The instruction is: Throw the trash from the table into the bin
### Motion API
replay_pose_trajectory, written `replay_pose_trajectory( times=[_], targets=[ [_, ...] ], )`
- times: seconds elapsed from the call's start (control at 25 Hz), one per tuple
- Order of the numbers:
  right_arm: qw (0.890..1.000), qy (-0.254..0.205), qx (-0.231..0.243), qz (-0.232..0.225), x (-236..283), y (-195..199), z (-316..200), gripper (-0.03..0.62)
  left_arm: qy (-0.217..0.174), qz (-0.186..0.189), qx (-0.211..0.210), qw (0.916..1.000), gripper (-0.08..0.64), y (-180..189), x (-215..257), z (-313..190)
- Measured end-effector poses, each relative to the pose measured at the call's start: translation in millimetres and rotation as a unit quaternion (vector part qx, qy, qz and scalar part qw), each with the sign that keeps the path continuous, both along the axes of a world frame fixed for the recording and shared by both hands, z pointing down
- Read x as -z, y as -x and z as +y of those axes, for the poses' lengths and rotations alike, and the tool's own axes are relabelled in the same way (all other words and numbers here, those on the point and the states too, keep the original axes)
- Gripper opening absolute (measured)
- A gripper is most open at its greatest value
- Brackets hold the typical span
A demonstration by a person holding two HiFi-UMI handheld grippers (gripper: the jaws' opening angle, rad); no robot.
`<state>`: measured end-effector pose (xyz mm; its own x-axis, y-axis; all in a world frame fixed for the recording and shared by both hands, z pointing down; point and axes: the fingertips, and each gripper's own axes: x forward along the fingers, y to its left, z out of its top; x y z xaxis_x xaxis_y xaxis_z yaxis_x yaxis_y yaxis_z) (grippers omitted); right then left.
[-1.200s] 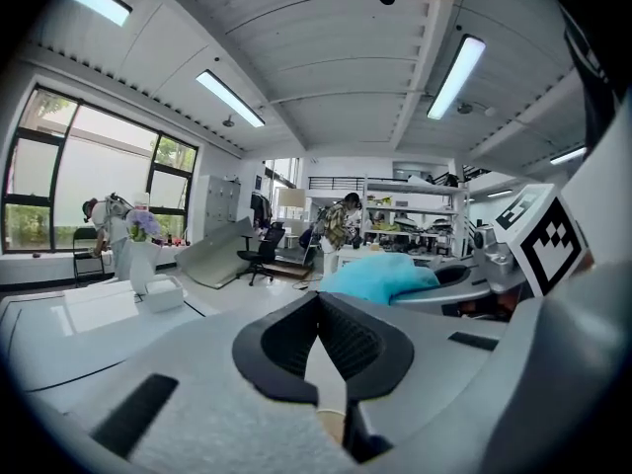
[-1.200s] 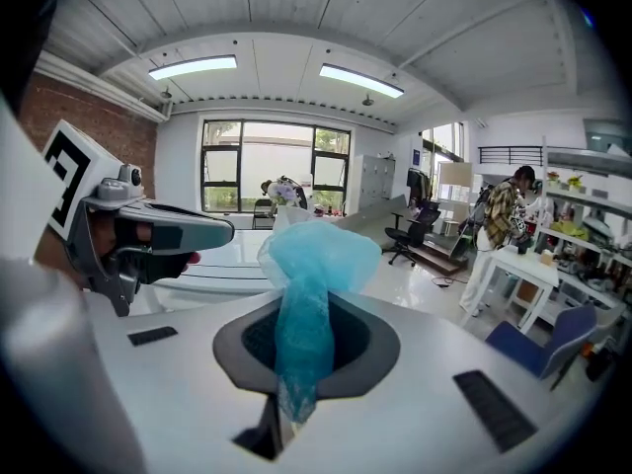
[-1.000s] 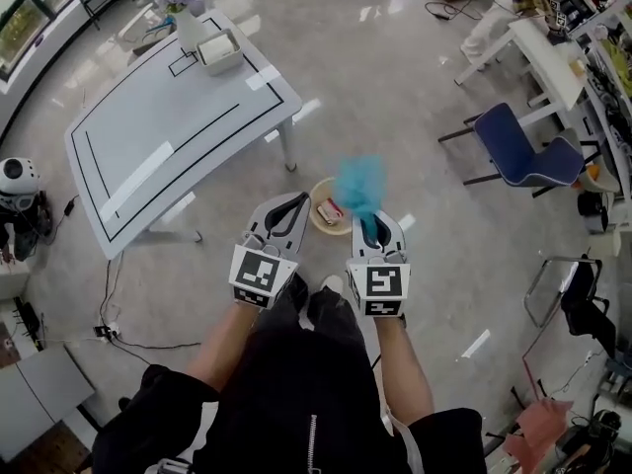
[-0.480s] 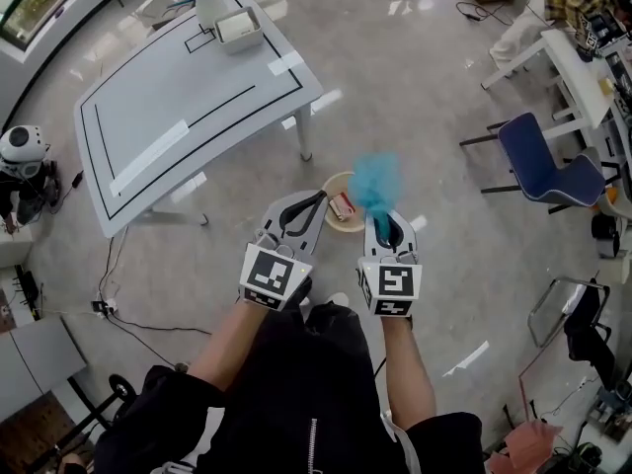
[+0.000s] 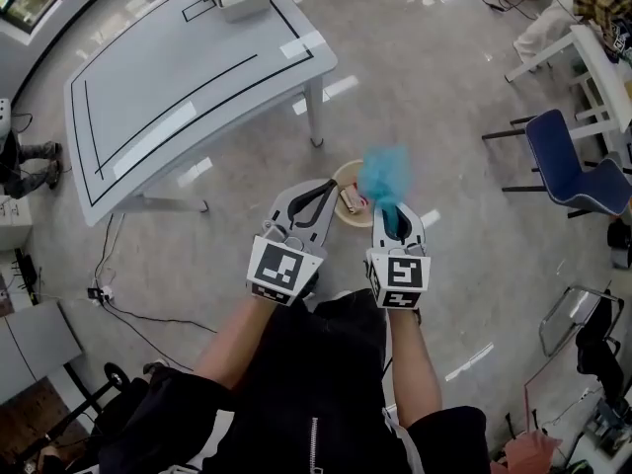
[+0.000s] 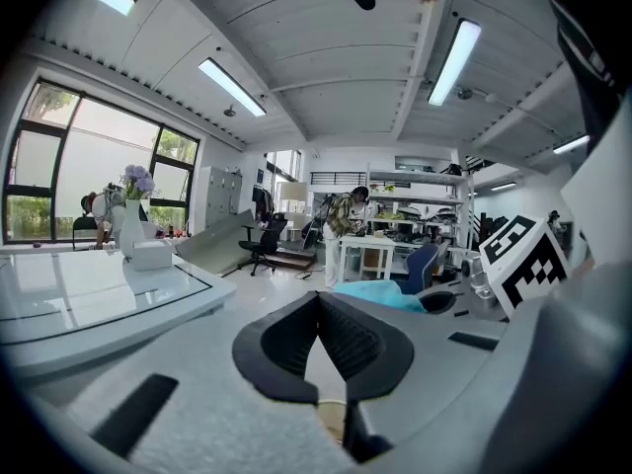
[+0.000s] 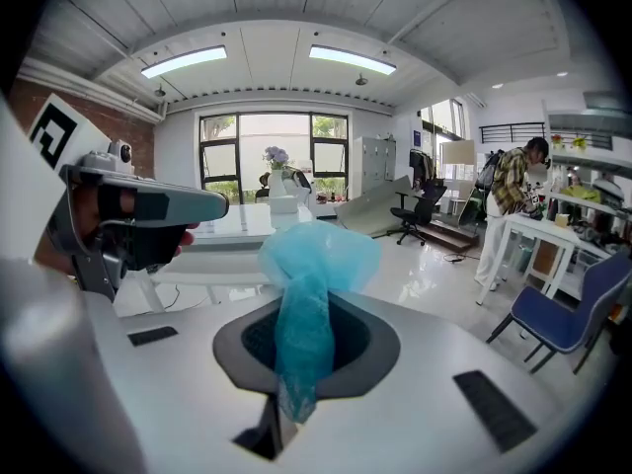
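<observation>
Right gripper (image 5: 387,207): jaws were clamped shut on the teal plastic bag (image 7: 308,265). The neck was pinched between the pads and the loose end puffed out past the tips. Left gripper (image 5: 326,188): jaws were closed tip to tip, with nothing between them.

Both grippers hung side by side in front of the person, pointing toward the small round bin (image 5: 348,169) on the floor. The bin had a wrapper (image 5: 352,201) lying inside already. In the head view the bag overlapped the bin's right rim, but how high it sat above the rim couldn't be told.

The step in hand looked like the drop. Film this light would likely drift, so the better play was to bring the tips low and square over the mouth before letting go. The jaws should then open wide in one go. If the film clung to the pads, a small shake would probably free it. The left gripper sat close to the near rim and was best kept out of the mouth.

The table (image 5: 197,77) stood well behind to the left.
</observation>
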<state>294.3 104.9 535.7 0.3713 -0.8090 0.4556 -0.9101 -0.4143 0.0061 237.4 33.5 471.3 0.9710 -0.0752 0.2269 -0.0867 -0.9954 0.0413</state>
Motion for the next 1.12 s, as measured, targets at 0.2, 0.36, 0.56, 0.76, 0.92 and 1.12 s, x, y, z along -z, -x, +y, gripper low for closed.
replay_pose_trajectory(
  times=[0.2, 0.36, 0.56, 0.76, 0.92, 1.12],
  targets=[
    [1.000, 0.000, 0.002, 0.003, -57.4, -5.2, -7.9, 0.025, -0.002, -0.001, 0.005, 1.0000, 0.005, -4.9, -53.0, -6.2],
    [1.000, -0.002, 0.005, 0.003, -99.7, -7.8, -14.3, 0.025, -0.002, 0.000, 0.006, 1.0000, 0.005, -10.3, -95.2, -10.1],
    [1.000, -0.003, 0.003, 0.005, -154.3, -13.9, -18.2, 0.025, -0.004, 0.010, 0.005, 0.9999, 0.005, -18.9, -145.1, -14.7],
    [1.000, -0.001, 0.001, 0.010, -210.9, -23.6, -21.6, 0.025, -0.003, 0.016, 0.008, 0.9998, 0.005, -29.4, -198.5, -17.6],
    [1.000, -0.008, -0.005, 0.006, -255.9, -29.4, -22.8, 0.025, -0.003, 0.027, 0.005, 0.9996, 0.005, -35.8, -244.2, -18.0],
    [0.999, -0.017, -0.009, 0.025, -308.4, -36.4, -22.1, 0.025, -0.002, 0.037, -0.001, 0.9993, 0.005, -46.2, -309.7, -13.7]
  ],
)
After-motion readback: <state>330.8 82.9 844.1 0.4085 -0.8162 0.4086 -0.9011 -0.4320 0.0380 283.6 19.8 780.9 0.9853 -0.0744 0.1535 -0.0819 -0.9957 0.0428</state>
